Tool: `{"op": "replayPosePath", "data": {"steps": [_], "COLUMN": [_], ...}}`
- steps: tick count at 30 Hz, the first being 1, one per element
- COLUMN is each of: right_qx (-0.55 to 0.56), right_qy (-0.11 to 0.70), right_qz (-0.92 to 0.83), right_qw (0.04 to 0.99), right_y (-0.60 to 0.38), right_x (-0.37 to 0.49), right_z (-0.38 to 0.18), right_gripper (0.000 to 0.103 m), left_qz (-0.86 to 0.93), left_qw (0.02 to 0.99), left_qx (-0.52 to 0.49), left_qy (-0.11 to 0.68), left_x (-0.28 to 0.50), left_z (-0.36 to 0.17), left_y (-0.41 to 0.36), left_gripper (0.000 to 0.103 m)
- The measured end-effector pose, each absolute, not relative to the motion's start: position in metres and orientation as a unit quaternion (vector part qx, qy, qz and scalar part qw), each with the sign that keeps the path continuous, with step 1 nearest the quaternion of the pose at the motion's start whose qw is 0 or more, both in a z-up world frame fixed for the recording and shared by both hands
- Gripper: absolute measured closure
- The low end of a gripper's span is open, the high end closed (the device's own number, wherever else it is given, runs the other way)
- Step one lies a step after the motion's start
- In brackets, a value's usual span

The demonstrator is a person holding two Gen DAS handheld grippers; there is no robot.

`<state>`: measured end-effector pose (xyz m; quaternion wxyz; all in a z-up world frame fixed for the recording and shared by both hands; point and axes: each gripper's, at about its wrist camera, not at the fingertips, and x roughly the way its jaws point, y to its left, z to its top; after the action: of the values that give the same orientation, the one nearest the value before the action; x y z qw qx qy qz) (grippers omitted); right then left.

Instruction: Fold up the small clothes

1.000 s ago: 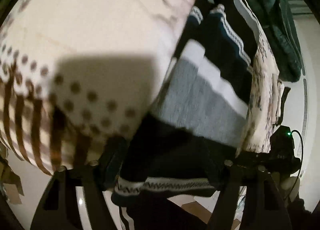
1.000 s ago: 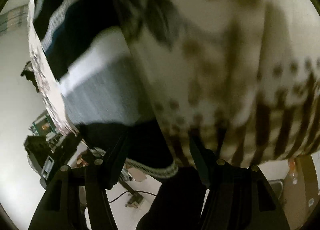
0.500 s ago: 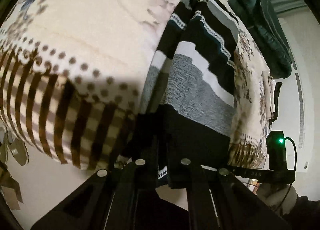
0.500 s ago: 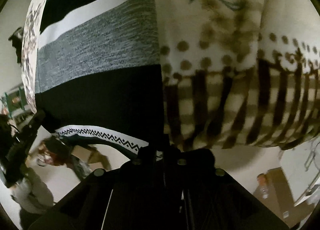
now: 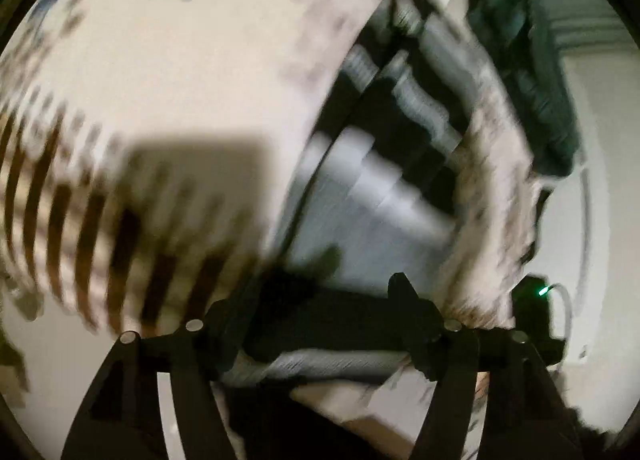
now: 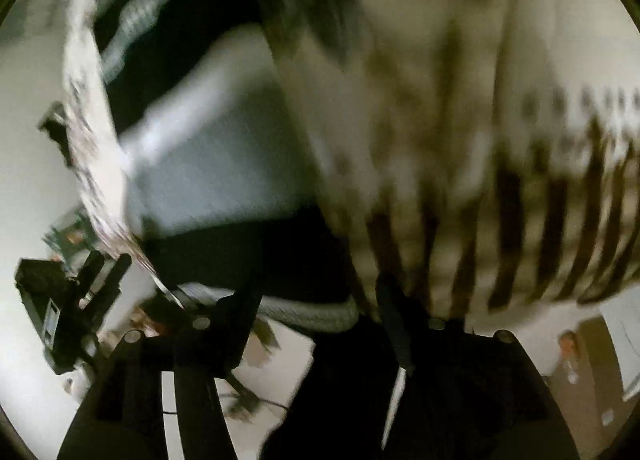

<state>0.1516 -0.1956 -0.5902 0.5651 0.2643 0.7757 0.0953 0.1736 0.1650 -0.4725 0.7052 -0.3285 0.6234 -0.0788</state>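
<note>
A black, grey and white striped knit garment (image 5: 384, 188) lies on a cream patterned blanket (image 5: 168, 72) and hangs over its near edge. Both views are motion-blurred. My left gripper (image 5: 320, 320) is open, its fingers spread either side of the garment's black hem with the patterned trim. My right gripper (image 6: 320, 316) is open too, its fingers astride the same hem (image 6: 312, 314) at the garment's (image 6: 208, 180) other corner. The other gripper shows at the far edge of each view (image 5: 536, 312) (image 6: 60, 300).
The blanket (image 6: 480, 120) has brown dots and brown stripes along its hanging edge. A dark green jacket (image 5: 528, 72) lies at the far end of the bed. Pale floor and boxes (image 6: 588, 364) show below the edge.
Both grippers were shut on the garment's hem half a second ago; now both are open, fingers spread wide, and the hem lies between them. Both cameras are moving fast.
</note>
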Motion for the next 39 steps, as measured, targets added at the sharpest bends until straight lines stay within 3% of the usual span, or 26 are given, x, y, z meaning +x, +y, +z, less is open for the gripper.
{"op": "replayPosePath", "data": {"steps": [3,10,17,18,19,20,23,24,25,26,29,34,35,36,37,38,39], "right_qx": [0.301,0.368,0.373,0.371,0.37,0.369,0.373,0.375,0.373,0.356,0.324,0.274,0.28,0.288,0.292,0.293,0.295], "right_qy": [0.741,0.664,0.635,0.634,0.634,0.636,0.643,0.645,0.641,0.637,0.621,0.66,0.665,0.67,0.674,0.675,0.676], "right_qz": [0.095,0.08,0.061,0.058,0.055,0.052,0.052,0.055,0.059,0.06,0.064,0.042,0.04,0.04,0.044,0.048,0.055], "right_qw": [0.592,0.646,0.673,0.676,0.677,0.676,0.666,0.664,0.668,0.681,0.711,0.698,0.691,0.683,0.677,0.675,0.673], "right_y": [-0.206,-0.228,-0.219,-0.216,-0.219,-0.223,-0.224,-0.219,-0.213,-0.206,-0.206,-0.194,-0.196,-0.199,-0.202,-0.205,-0.207], "right_x": [0.192,0.346,0.473,0.493,0.506,0.527,0.567,0.578,0.575,0.582,0.6,0.617,0.615,0.613,0.609,0.602,0.594], "right_z": [-0.576,-0.557,-0.556,-0.558,-0.562,-0.57,-0.581,-0.585,-0.585,-0.582,-0.566,-0.581,-0.582,-0.582,-0.58,-0.577,-0.573], "right_gripper": [0.031,0.031,0.031,0.031,0.031,0.031,0.03,0.037,0.078,0.096,0.099,0.096,0.093,0.08,0.062,0.053,0.045], "left_qz": [-0.095,-0.142,-0.157,-0.155,-0.16,-0.163,-0.177,-0.178,-0.177,-0.174,-0.167,-0.184,-0.179,-0.179,-0.183,-0.181,-0.179], "left_qw": [0.722,0.745,0.741,0.742,0.743,0.74,0.744,0.747,0.748,0.751,0.75,0.729,0.728,0.725,0.723,0.723,0.725], "left_qx": [-0.353,-0.357,-0.31,-0.305,-0.305,-0.305,-0.313,-0.315,-0.32,-0.324,-0.347,-0.343,-0.344,-0.35,-0.353,-0.348,-0.344], "left_qy": [0.588,0.545,0.575,0.576,0.574,0.576,0.563,0.557,0.553,0.549,0.537,0.563,0.565,0.565,0.565,0.569,0.57], "left_x": [0.233,0.425,0.546,0.555,0.564,0.567,0.569,0.567,0.567,0.566,0.569,0.582,0.58,0.578,0.576,0.571,0.566], "left_z": [-0.462,-0.472,-0.518,-0.523,-0.528,-0.533,-0.536,-0.534,-0.534,-0.532,-0.53,-0.556,-0.555,-0.551,-0.547,-0.539,-0.535], "left_y": [0.163,0.143,0.12,0.12,0.12,0.121,0.127,0.131,0.135,0.141,0.158,0.158,0.16,0.161,0.16,0.161,0.162], "left_gripper": [0.038,0.038,0.04,0.044,0.08,0.097,0.097,0.097,0.097,0.098,0.098,0.096,0.092,0.092,0.081,0.057,0.047]}}
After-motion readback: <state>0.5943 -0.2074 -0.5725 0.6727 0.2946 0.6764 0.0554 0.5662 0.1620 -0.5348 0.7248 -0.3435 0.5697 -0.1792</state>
